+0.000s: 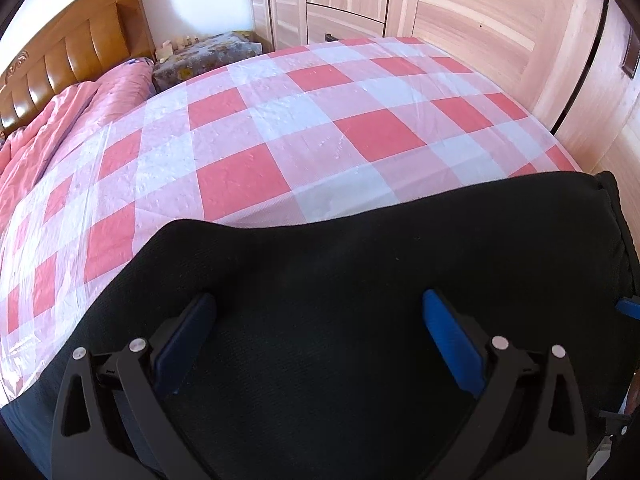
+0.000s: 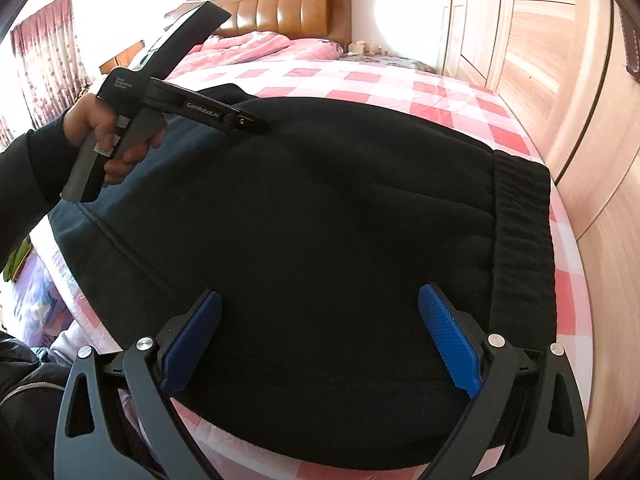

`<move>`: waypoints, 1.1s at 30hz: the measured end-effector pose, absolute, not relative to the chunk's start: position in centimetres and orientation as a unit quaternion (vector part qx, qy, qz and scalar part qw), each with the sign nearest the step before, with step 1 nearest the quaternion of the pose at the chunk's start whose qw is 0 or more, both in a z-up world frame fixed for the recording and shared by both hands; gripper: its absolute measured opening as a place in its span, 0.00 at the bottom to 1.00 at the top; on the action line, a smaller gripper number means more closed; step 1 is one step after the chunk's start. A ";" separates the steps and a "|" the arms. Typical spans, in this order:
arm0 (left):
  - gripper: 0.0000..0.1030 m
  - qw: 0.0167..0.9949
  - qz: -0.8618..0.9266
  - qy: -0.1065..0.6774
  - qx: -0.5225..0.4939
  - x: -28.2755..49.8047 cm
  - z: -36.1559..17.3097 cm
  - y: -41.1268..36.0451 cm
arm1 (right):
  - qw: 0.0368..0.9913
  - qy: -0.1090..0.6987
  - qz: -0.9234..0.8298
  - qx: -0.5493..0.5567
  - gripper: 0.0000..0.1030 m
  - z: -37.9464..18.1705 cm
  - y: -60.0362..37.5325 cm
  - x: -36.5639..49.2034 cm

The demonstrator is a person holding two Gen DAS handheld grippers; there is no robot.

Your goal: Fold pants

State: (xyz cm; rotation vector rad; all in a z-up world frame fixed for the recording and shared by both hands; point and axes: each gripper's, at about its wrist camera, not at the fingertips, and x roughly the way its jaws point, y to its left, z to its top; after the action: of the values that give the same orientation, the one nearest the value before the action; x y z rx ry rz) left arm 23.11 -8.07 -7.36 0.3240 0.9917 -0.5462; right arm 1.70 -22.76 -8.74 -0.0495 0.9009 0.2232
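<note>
Here the pants (image 2: 304, 216) hide the bed (image 1: 280, 128) beneath both gaping grippers.

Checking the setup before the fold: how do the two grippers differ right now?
The left gripper hangs over the far left part of the pants; the right gripper hangs over the near part, by the ribbed waistband. In the right view, a hand shows on the left gripper only. Both are open, gripping nothing.
</note>
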 end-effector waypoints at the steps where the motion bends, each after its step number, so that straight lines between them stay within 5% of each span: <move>1: 0.99 0.832 -0.257 0.467 0.152 23.1 -7.3 -8.0 | 0.894 0.435 0.106 -0.024 0.92 -8.7 -22.9 1.6; 11: 0.99 0.839 -0.252 0.460 0.147 22.8 -7.3 -7.9 | 0.900 0.428 0.068 -0.043 0.94 -4.4 -21.4 1.9; 25: 0.99 0.843 -0.256 0.451 0.145 22.6 -7.5 -7.5 | 0.881 0.470 0.041 -0.042 0.95 -6.0 -22.2 2.7; 29: 0.99 0.842 -0.253 0.454 0.144 22.6 -7.4 -7.7 | 0.900 0.429 0.064 -0.049 0.95 -3.3 -20.2 6.1; 33: 0.99 0.841 -0.255 0.455 0.145 22.7 -7.4 -7.7 | 0.879 0.470 0.061 -0.046 0.95 -6.0 -20.0 12.6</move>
State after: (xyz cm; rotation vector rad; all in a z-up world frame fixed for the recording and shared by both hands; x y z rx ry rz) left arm 22.65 -7.71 -7.36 0.3058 0.9616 -0.5383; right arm 12.62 -19.96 -6.00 -0.0965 0.9789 0.1282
